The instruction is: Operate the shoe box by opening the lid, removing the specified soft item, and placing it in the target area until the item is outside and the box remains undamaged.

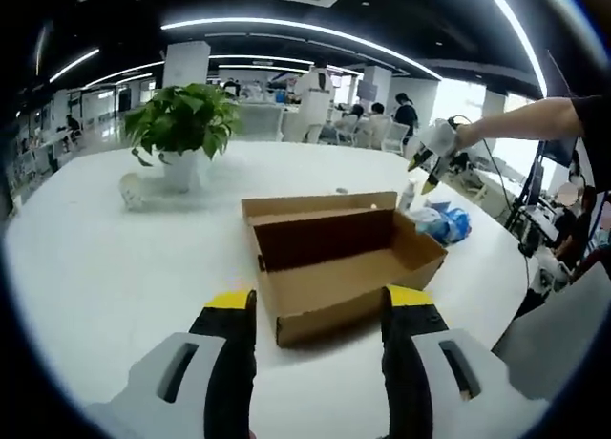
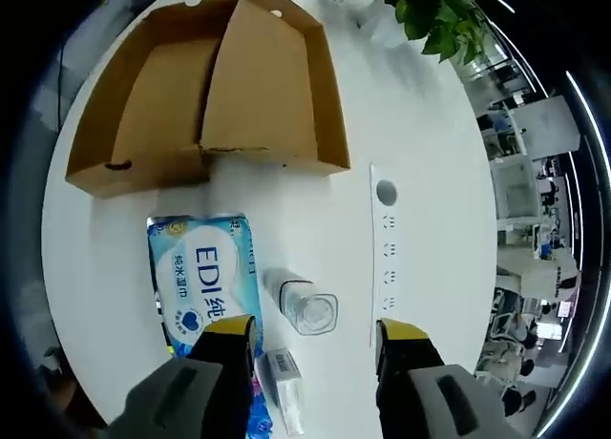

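Cardboard shoe box (image 2: pixel 205 91) sits open on the white table, lid flipped back flat, inside looks empty. Blue-white wet wipes pack (image 2: pixel 205 282) lies flat just beside it, outside the box.

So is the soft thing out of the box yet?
Looks nearly done. The shoe box is open with its lid folded back, and seems empty. A blue wipes pack lies on the table beside it. Both tongs, left and right, are open and hold nothing. Maybe only tidying remains.

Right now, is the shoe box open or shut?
Open. The cardboard shoe box has its lid folded back flat on the table, and its inside looks bare.
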